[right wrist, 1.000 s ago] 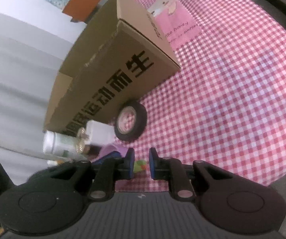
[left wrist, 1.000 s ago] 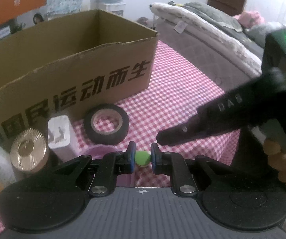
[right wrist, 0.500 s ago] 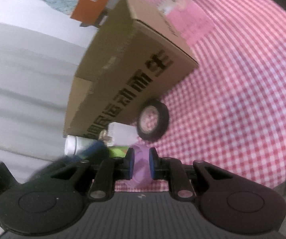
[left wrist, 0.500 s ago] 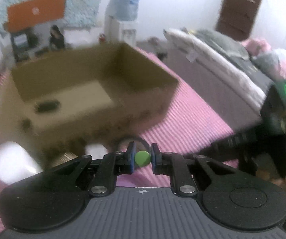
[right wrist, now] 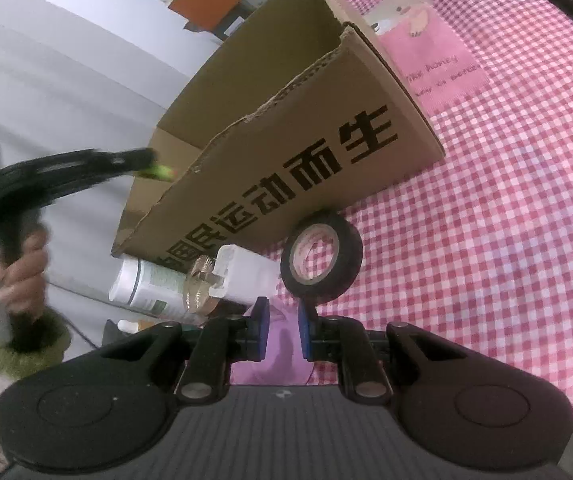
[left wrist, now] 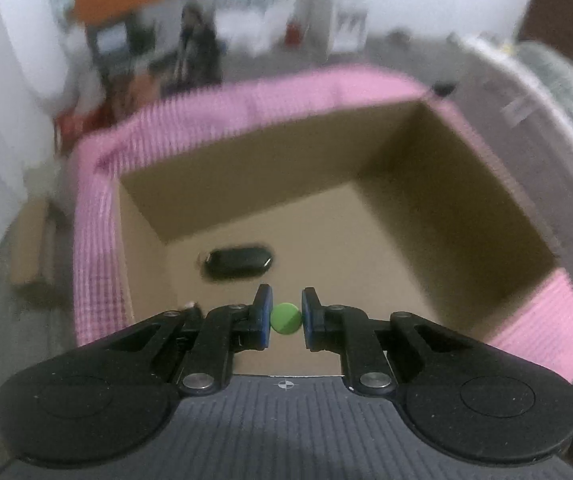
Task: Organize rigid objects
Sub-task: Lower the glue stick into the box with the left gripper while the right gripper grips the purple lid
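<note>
Left hand-held gripper [left wrist: 286, 317] now above cardboard box [left wrist: 366, 216], green piece [left wrist: 285, 319] still clamped

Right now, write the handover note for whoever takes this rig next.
Left claw: shut on a small green piece, held above the open cardboard box.
Right claw: empty, its fingers slightly apart, low over the pink checked cloth.
Done: one dark oblong item lies on the box floor.
Left: drop the green piece in. Still outside along the box front: black tape roll, white adapter, gold-capped item, white bottle, a purple item under the right claw.
</note>
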